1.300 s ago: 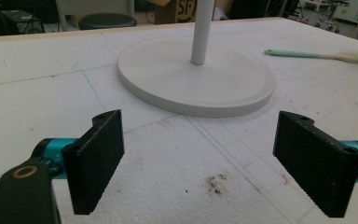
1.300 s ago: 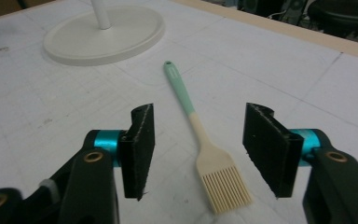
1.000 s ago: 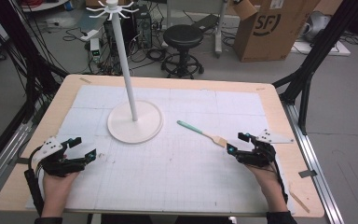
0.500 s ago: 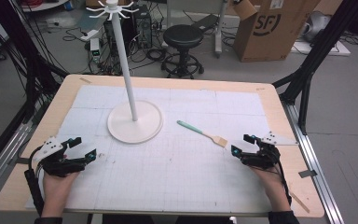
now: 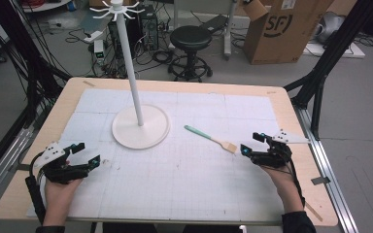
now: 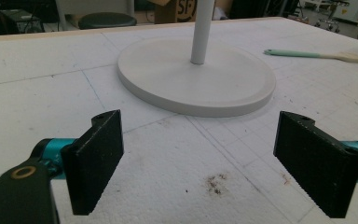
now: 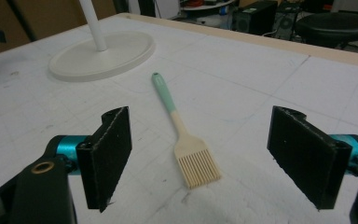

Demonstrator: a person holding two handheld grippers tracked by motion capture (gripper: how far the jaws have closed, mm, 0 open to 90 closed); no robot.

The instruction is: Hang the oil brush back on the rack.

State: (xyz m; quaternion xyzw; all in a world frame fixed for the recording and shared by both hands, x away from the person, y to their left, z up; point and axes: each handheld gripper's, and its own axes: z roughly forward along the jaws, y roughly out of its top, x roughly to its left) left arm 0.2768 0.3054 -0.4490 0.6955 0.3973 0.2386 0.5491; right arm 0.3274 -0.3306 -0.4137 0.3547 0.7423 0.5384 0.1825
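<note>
A pastry brush (image 5: 210, 138) with a teal handle and cream bristles lies flat on the white mat, right of centre. My right gripper (image 5: 250, 143) is open just right of its bristle end. In the right gripper view the brush (image 7: 182, 126) lies on the mat ahead of the wide-apart jaws of the right gripper (image 7: 205, 158), bristles nearest. A white stand (image 5: 141, 127), a round base and a tall pole with hooks on top, is left of centre. My left gripper (image 5: 88, 153) rests open at the front left, holding nothing. The stand base (image 6: 196, 79) is ahead of the left gripper (image 6: 200, 163).
The wooden table (image 5: 291, 109) carries a white gridded mat (image 5: 184, 179). Beyond its far edge are a black stool (image 5: 190, 39), a cardboard box (image 5: 281, 29) and cables on the floor. Black frame legs stand at both sides.
The right gripper has crept slightly up the table towards the brush's bristle end. The left gripper has stayed put.
</note>
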